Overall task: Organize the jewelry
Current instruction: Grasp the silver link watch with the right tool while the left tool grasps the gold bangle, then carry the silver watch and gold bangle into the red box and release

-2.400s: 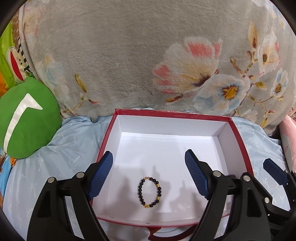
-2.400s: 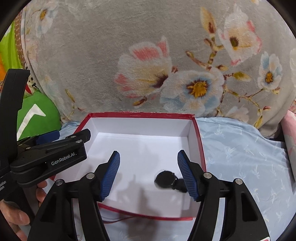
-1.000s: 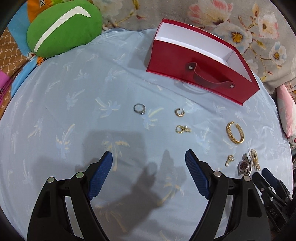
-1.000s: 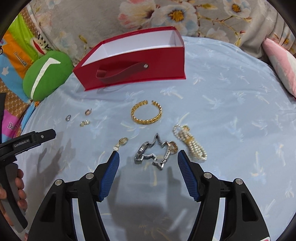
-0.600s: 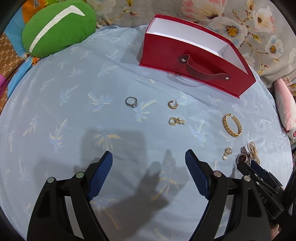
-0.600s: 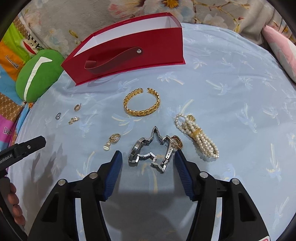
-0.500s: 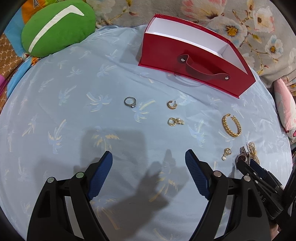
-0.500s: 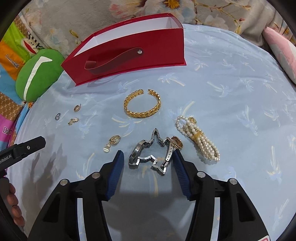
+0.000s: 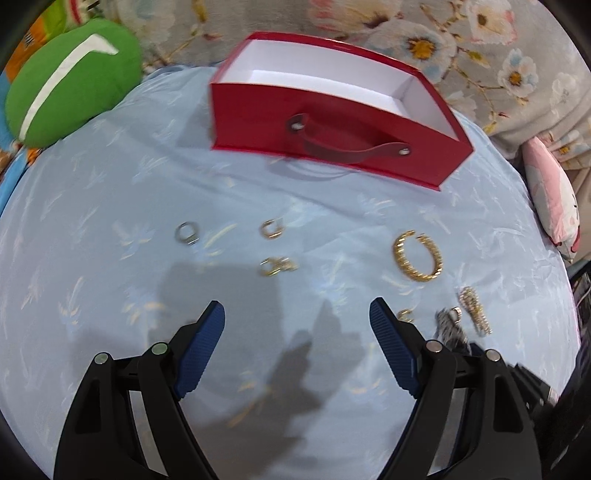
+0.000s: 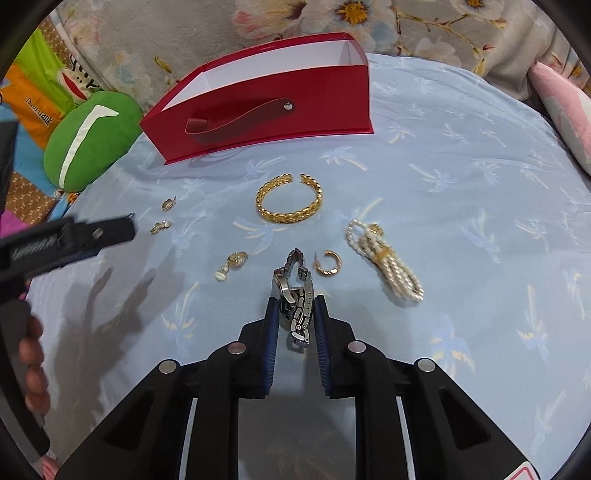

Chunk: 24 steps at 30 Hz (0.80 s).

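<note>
Jewelry lies on a light blue cloth in front of a red box [image 10: 280,122] with a white inside. My right gripper [image 10: 294,301] is shut on a silver metal watch [image 10: 293,291]. Beside it lie a gold hoop earring [image 10: 328,263], a pearl bracelet [image 10: 384,264], a gold braided bangle [image 10: 290,203] and a drop earring [image 10: 232,264]. My left gripper [image 9: 297,317] is open and empty above the cloth. Ahead of it lie a silver ring [image 9: 187,233], two gold earrings [image 9: 273,228] [image 9: 277,266] and the bangle [image 9: 417,256]. The box [image 9: 332,136] stands behind them.
A green round cushion [image 9: 70,79] lies at the far left. A grey flowered blanket [image 10: 424,26] runs behind the box. A pink pillow [image 9: 552,195] is at the right edge. The left gripper's body and the hand holding it show at the left of the right wrist view [image 10: 70,240].
My right gripper has closed on the silver watch, uncovering a gold hoop earring beside it. My left gripper has moved forward and to the right, toward the earrings; its view is blurred by motion.
</note>
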Tool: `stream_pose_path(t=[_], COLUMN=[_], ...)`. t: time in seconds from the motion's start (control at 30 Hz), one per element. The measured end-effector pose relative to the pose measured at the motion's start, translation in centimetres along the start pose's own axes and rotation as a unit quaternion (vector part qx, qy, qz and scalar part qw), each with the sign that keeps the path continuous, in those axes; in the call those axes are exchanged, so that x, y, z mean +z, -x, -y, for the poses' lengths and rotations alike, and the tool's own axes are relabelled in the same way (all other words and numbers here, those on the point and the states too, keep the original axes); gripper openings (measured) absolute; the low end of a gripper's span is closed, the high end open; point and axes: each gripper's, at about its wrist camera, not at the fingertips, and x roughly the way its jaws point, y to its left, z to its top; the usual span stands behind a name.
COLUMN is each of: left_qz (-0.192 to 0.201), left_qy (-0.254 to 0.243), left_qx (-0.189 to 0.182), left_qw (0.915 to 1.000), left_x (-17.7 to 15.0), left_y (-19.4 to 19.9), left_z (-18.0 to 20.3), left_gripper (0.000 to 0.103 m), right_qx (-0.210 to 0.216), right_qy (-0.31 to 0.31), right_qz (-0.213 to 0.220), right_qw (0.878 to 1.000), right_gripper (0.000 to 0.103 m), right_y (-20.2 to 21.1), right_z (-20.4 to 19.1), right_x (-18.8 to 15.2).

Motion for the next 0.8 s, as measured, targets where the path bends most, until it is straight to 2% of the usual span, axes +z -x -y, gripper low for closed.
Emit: stream_pose_path(t=[0.17, 0.33, 0.5, 0.6, 0.67, 0.7, 0.73, 0.8], left_qz=[-0.011, -0.025, -0.056, -0.045, -0.042, -0.042, -0.044, -0.044], left_qy=[-0.028, -0.037, -0.039, -0.062, -0.071, -0.073, -0.073, -0.073], left_qx=[-0.02, -0.013, -0.015, 0.01, 0.019, 0.019, 0.016, 0.012], left_qw=[0.9993, 0.9989, 0.9976, 0.997, 0.9964, 0.9963, 0.9963, 0.9962], left_x=[1.7, 2.7, 3.2, 3.2, 3.2, 3.2, 3.3, 3.4], left_y=[-2.5, -5.4, -8.3, -8.6, -8.7, -8.7, -8.7, -8.8], left_z=[4.5, 7.1, 8.7, 9.8, 10.0, 10.0, 9.9, 9.9], left_gripper=[0.078, 0.073, 0.055, 0.042, 0.018, 0.01, 0.005, 0.003], right_qx=[-0.007, -0.008, -0.011, -0.009, -0.008, -0.007, -0.007, -0.007], right_qy=[-0.002, -0.014, -0.021, -0.026, -0.027, -0.027, -0.027, -0.027], right_qz=[0.001, 0.001, -0.001, -0.003, -0.003, -0.003, -0.004, -0.004], right_qw=[1.0, 1.0, 1.0, 1.0, 1.0, 1.0, 1.0, 1.0], right_gripper=[0.017, 0.017, 0.017, 0.017, 0.017, 0.017, 0.017, 0.017], right_y=[1.8, 2.5, 2.6, 2.5, 2.4, 2.4, 2.3, 2.2], right_z=[0.8, 1.8, 2.7, 3.1, 3.2, 3.2, 3.3, 3.3], right_x=[-0.9, -1.3, -1.5, -1.5, -1.5, -1.5, -1.4, -1.3])
